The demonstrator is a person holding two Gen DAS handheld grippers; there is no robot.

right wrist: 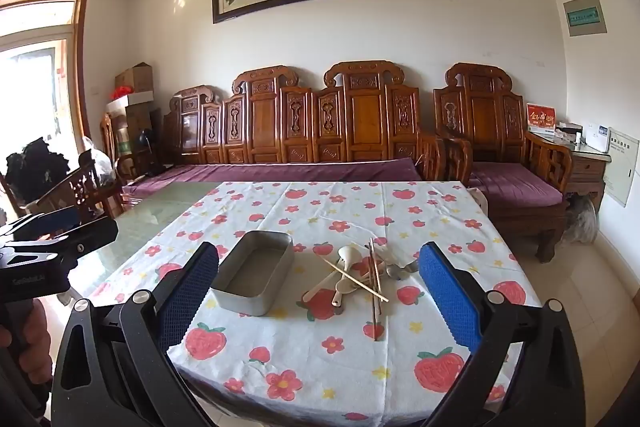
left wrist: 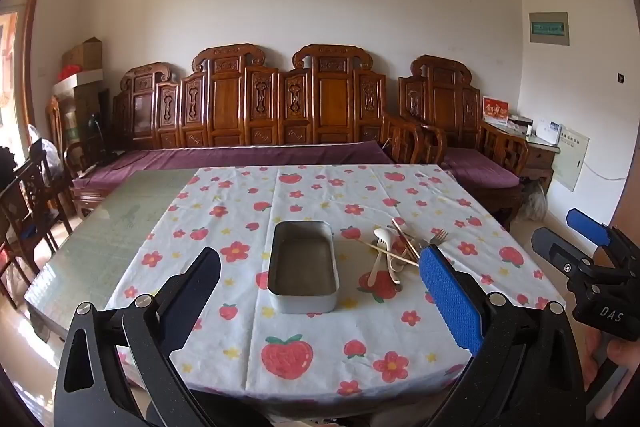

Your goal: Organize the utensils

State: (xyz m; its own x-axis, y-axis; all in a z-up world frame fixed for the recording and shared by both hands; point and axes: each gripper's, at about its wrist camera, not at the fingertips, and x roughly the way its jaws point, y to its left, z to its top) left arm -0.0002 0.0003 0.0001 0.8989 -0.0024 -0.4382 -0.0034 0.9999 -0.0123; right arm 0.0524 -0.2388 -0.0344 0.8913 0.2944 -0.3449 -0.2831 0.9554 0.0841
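Shallow rectangular grey metal tin (left wrist: 303,267) with rounded corners, empty, on a bench under a white cotton cloth (left wrist: 320,359) printed with red strawberries and flowers. Just right of the tin: a tangled heap of utensils (right wrist: 360,277), cream plastic spoons (right wrist: 347,257), thin wooden chopsticks (right wrist: 375,277), a steel fork (left wrist: 438,237). Left gripper (left wrist: 320,291) and right gripper (right wrist: 318,291), black arms with blue dimpled rubber pads, both spread wide, empty, short of the tin.

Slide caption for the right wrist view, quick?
Open right gripper faces an empty metal tray beside a jumbled utensil pile on the strawberry tablecloth.
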